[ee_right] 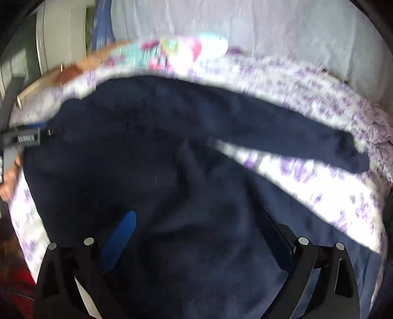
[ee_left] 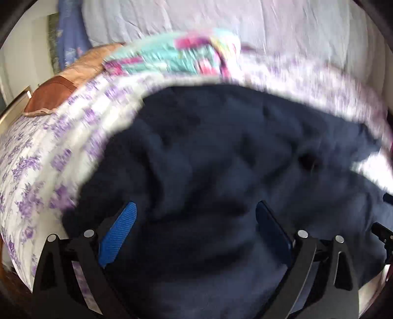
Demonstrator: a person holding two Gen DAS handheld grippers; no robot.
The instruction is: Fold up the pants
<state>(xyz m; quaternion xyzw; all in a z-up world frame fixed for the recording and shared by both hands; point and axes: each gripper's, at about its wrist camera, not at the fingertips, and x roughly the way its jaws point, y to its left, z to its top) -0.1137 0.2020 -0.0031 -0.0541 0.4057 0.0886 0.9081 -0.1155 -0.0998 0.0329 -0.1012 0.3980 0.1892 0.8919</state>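
Nearby, colourful cloth beyond pants.

A purple-flowered bedspread covers the bed; a pink-and-teal patterned cloth lies at upper centre. A brown cushion sits upper left; pale lilac sheet fills the top.

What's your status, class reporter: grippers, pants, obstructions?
Left gripper open, right gripper open, both over cloth. Navy pants rumpled on floral bedspread, legs apart, unfolded. Nothing blocking; views blurred.
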